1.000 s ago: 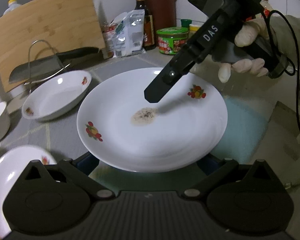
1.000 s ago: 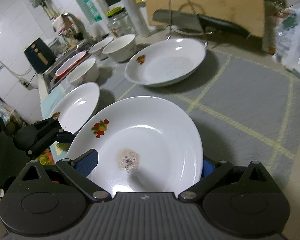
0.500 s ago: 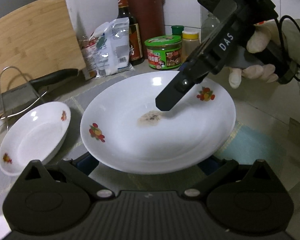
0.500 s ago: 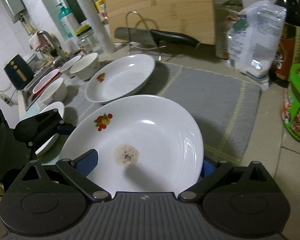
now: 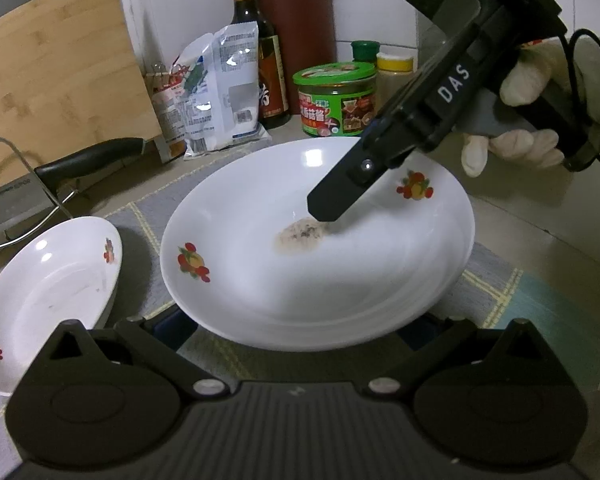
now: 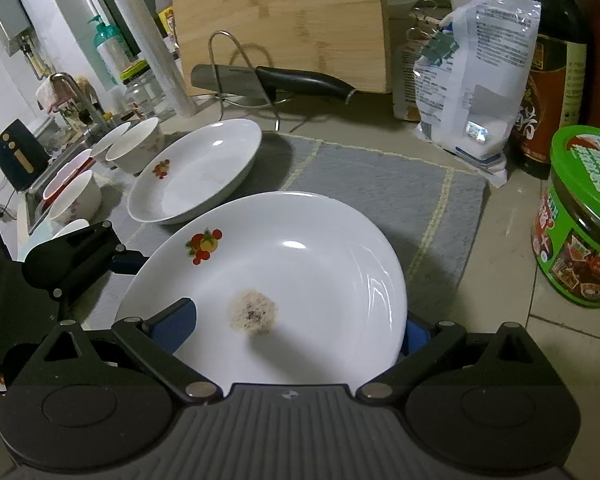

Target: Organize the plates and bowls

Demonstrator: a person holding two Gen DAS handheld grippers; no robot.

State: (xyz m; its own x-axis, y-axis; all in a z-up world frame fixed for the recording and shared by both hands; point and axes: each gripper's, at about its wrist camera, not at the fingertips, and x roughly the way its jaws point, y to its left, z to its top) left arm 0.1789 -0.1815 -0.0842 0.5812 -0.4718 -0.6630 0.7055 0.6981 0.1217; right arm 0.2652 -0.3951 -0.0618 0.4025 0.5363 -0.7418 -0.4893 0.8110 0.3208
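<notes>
While both tongs pinch it, I hold the white fruit-print plate with a brown smear [image 5: 320, 264] above the grey mat [image 6: 380, 184].
Left tongs [image 5: 296, 330] grip its 6 o'clock rim, right tongs [image 6: 296, 326] its 2 o'clock rim; a second white plate [image 5: 48, 292] lies at 9 o'clock.

White tiled wall [image 5: 380, 8], grey countertop [image 6: 500, 320]

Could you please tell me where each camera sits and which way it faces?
Left wrist: on the left tool, facing the plate, bottles and wall; the gloved hand holding the right tool shows.
Right wrist: on the right tool, looking across the counter toward the sink; the left tool shows.
Shared: plate, green tub.
</notes>
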